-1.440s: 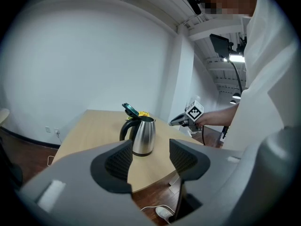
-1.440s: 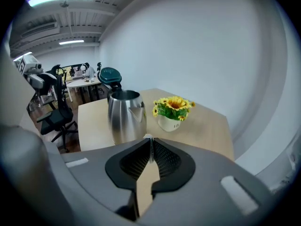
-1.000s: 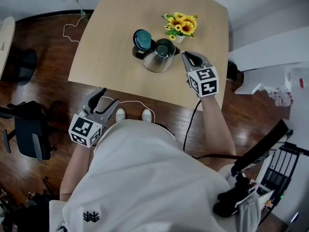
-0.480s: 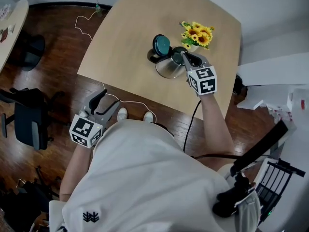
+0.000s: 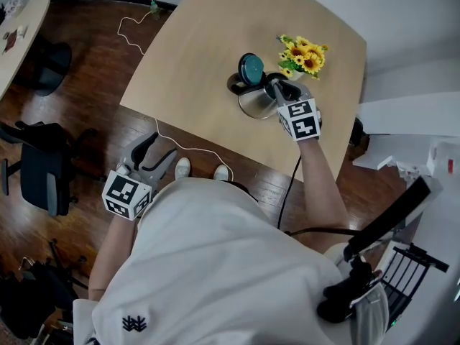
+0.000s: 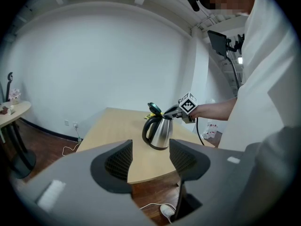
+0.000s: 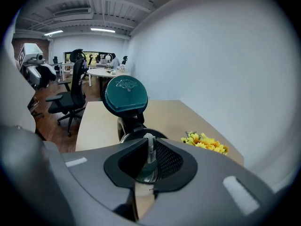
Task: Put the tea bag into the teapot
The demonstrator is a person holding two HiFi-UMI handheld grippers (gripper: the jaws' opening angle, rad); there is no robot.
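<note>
A steel teapot (image 5: 253, 105) stands on the wooden table (image 5: 194, 49) with its teal lid (image 5: 251, 69) flipped up. My right gripper (image 5: 277, 89) hovers over the pot's open mouth. In the right gripper view a small white tea bag (image 7: 150, 146) stands upright between the right gripper's (image 7: 148, 150) fingertips, directly above the opening (image 7: 141, 138); the jaws are opening, a narrow gap around the bag. My left gripper (image 5: 152, 149) hangs open and empty off the table's near edge, with the teapot (image 6: 160, 132) framed between its jaws in its own view.
A bunch of yellow flowers (image 5: 305, 54) stands just right of the teapot. A white cable (image 5: 194, 152) runs over the wooden floor below the table edge. An office chair (image 5: 43, 182) stands at the left.
My right gripper moved left from beside the teapot to over its open mouth. The left gripper stayed in place.
</note>
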